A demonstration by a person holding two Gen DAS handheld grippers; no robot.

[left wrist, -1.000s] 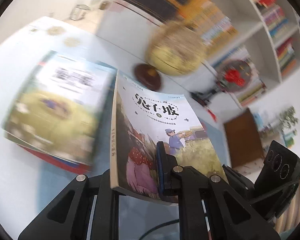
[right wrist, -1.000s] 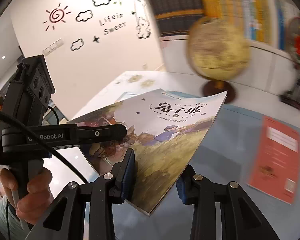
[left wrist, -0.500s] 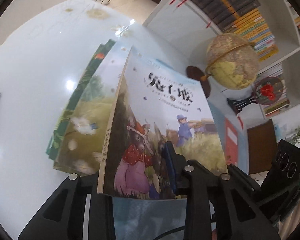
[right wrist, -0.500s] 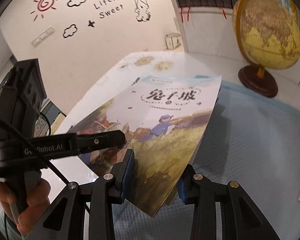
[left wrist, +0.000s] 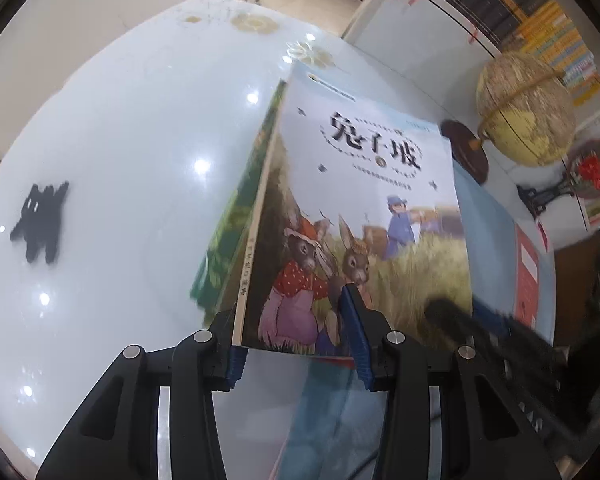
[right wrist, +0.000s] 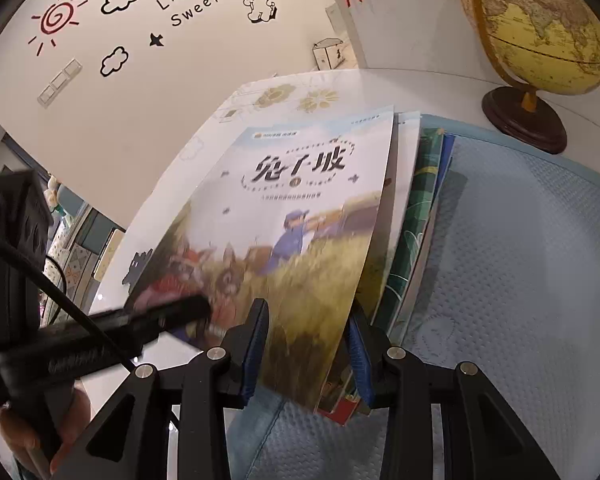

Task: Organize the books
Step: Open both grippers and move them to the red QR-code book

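Rabbit book [left wrist: 364, 216] now lowered onto stack [right wrist: 420, 216], left gripper [left wrist: 296, 340] jaws just opening off it, right gripper [right wrist: 308, 348] still pinching cover; placement nearly done.

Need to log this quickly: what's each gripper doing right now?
Left gripper: open, jaws just been opening, rabbit picture book edge between them.
Right gripper: closed on the rabbit picture book.

The stacked books [right wrist: 416, 216] are largely covered by the rabbit book [left wrist: 364, 232]. The right gripper [left wrist: 452, 316] is blurred. The globe [right wrist: 540, 24] is cropped.
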